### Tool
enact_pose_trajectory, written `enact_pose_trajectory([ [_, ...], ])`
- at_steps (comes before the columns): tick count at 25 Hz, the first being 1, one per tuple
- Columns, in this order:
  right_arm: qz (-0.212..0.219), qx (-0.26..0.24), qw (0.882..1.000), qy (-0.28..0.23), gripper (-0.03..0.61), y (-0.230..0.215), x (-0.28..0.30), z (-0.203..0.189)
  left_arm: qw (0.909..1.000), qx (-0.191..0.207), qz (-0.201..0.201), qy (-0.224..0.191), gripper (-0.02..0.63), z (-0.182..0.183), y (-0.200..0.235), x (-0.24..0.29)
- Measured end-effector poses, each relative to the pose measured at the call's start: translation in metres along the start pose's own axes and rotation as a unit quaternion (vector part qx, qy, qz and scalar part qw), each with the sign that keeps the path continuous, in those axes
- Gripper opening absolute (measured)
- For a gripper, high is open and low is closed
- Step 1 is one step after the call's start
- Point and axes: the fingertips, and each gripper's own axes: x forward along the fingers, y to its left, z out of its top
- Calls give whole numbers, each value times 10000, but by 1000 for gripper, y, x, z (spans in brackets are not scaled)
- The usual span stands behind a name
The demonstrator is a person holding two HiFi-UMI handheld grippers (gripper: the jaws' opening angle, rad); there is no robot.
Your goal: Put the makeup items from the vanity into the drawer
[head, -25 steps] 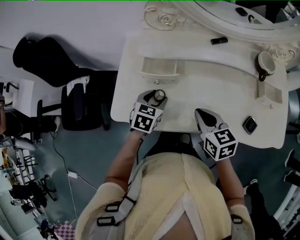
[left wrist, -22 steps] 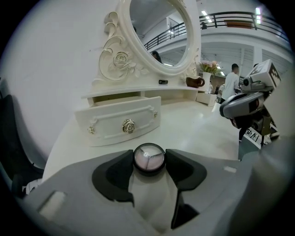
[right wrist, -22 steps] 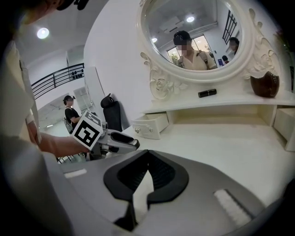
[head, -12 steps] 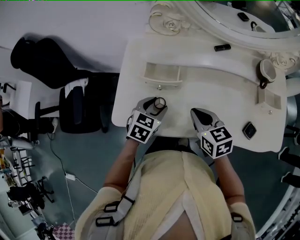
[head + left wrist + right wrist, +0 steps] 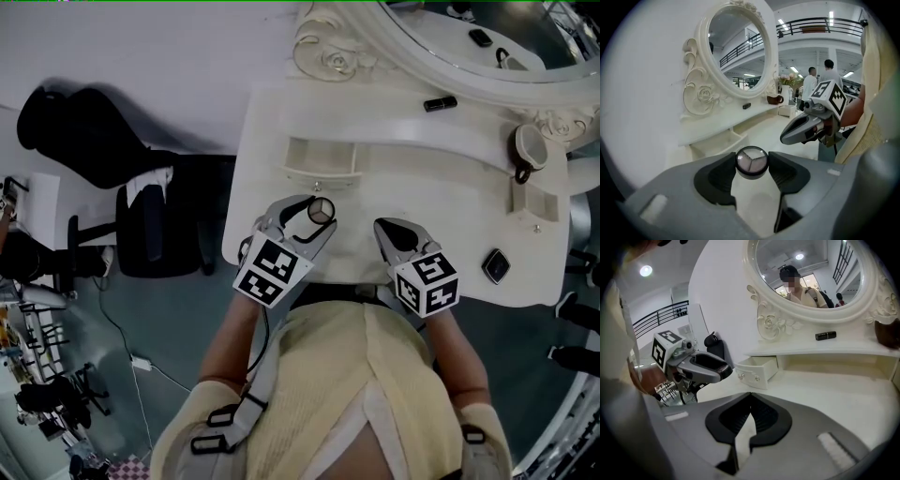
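A small round compact (image 5: 752, 162) with a three-part clear lid sits between the pads of my left gripper (image 5: 752, 169), which is shut on it and holds it above the white vanity top (image 5: 356, 211). In the head view the compact (image 5: 322, 208) hangs just in front of the open left drawer (image 5: 322, 157). That drawer (image 5: 719, 143) looks empty. My right gripper (image 5: 389, 228) hovers beside it over the front of the vanity, its jaws shut on nothing (image 5: 749, 414). A black lipstick (image 5: 440, 103) lies on the upper shelf. A black square compact (image 5: 496, 266) lies at the right front.
A brown mug (image 5: 528, 145) stands on the shelf's right end, above a second open small drawer (image 5: 535, 197). The oval mirror (image 5: 811, 273) rises behind the shelf. A black chair (image 5: 141, 220) stands left of the vanity. The person's body is close against the front edge.
My left gripper has risen from the vanity top with the round compact in it and rolled a little. My right gripper has drifted slightly left.
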Motion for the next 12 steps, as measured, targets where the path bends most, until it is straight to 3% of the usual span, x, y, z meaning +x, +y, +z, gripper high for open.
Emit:
enact_pose_trajectory([
  [5,-21,-50,10000,22,3,-2,0,1,9995,238,-25,-205,224,30,13,4],
  [12,-101,-22,9999,-16,3,-9,-3,4,9982,530,213,-177,224,43,40,17],
])
